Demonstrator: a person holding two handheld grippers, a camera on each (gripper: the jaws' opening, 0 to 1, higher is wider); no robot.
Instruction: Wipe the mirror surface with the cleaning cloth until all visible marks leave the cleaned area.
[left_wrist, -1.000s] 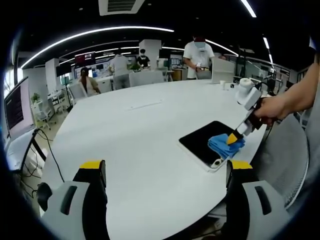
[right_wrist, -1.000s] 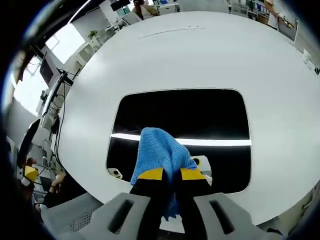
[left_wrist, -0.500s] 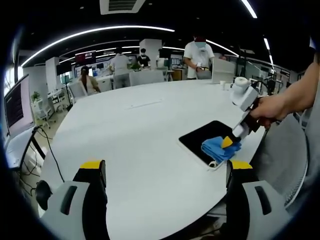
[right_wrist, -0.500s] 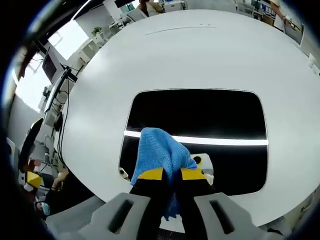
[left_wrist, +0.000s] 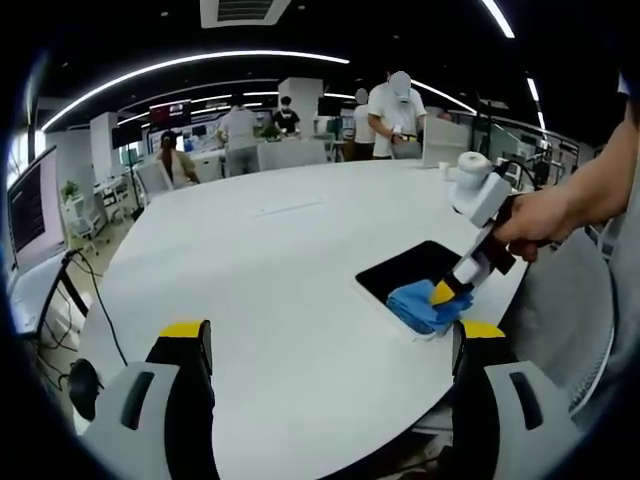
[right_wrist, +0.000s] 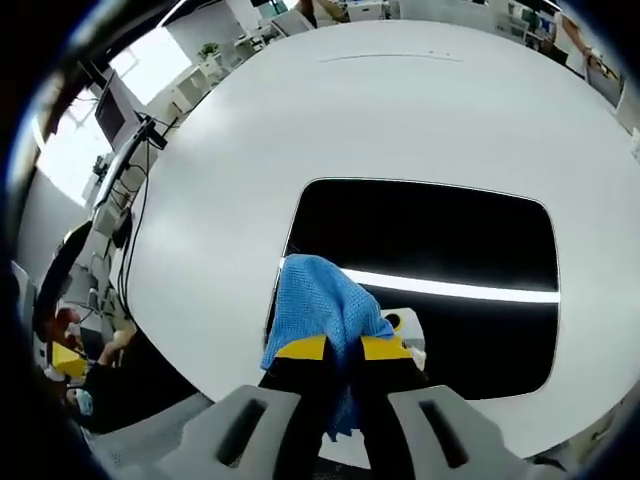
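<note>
Looking along my left jaws (left_wrist: 325, 345): spread apart, holding nothing, hovering above the white counter (left_wrist: 270, 260), likely kept back so the mirror (left_wrist: 415, 272) stays in sight. Right gripper (left_wrist: 447, 292) presses the blue cloth (left_wrist: 425, 306) onto the mirror's near corner.

Right gripper view: jaws (right_wrist: 343, 350) clamped on cloth (right_wrist: 315, 300), at the mirror's (right_wrist: 430, 240) edge. No containers present.

Bright ceiling strips, sharp, fisheye-warped edges.
</note>
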